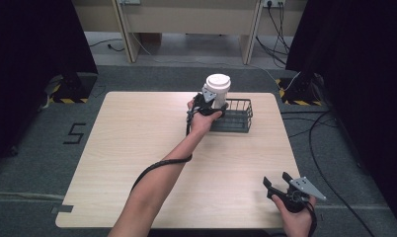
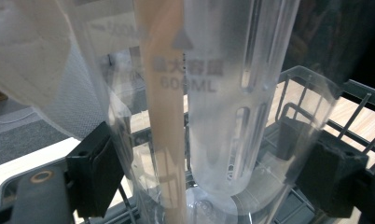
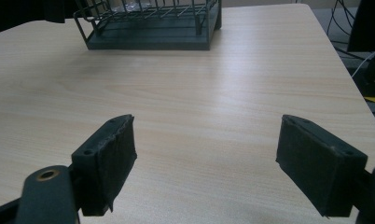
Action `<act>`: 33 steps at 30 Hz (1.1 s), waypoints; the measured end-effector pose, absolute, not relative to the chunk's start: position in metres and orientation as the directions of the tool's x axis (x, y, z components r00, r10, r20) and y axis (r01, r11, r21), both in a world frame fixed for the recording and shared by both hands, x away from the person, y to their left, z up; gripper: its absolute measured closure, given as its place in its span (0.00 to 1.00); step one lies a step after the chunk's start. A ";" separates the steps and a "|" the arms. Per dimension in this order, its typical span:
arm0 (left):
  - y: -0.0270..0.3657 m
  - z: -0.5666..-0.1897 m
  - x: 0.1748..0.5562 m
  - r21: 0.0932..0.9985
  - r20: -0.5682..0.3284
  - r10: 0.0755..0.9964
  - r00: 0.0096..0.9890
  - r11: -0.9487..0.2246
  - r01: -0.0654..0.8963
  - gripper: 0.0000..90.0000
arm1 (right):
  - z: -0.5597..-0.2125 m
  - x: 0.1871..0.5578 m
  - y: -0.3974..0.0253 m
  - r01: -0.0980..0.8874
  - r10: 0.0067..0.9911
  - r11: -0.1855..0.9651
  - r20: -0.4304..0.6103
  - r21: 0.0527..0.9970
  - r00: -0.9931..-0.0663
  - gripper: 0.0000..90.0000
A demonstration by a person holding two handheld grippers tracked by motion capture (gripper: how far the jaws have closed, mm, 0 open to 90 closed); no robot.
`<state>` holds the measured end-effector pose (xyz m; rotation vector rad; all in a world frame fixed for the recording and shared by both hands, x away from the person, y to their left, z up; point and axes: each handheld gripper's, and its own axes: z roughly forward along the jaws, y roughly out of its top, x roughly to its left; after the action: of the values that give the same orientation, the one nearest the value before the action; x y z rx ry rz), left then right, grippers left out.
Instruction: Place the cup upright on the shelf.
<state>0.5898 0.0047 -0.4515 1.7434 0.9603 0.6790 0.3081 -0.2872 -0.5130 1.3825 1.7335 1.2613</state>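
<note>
Two grippers: left gripper (image 1: 208, 105) clamps cup (image 1: 217, 90) above basket (image 1: 234, 115) at 12 o'clock; right gripper (image 1: 278, 183) gapes empty. Risk: slick cup slips, clips rim.

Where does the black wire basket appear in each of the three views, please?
High view: black wire basket right of centre at the table's far side, beside the left gripper.
Left gripper view: its wires behind the clear bottle.
Right gripper view: top, left of centre.
Shared landmark: the wooden table.

Grey floor (image 1: 33, 148) — dark curtains (image 1: 28, 44)
</note>
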 end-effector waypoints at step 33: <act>0.003 -0.453 0.580 0.927 0.109 0.833 0.542 -0.281 0.246 0.18 | -0.513 0.308 -0.286 0.403 0.949 0.019 0.111 0.915 -0.296 0.22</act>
<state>0.5800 0.0034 -0.4531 1.8057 0.8934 0.7547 0.3081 -0.2863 -0.5129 1.3827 1.7412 1.2584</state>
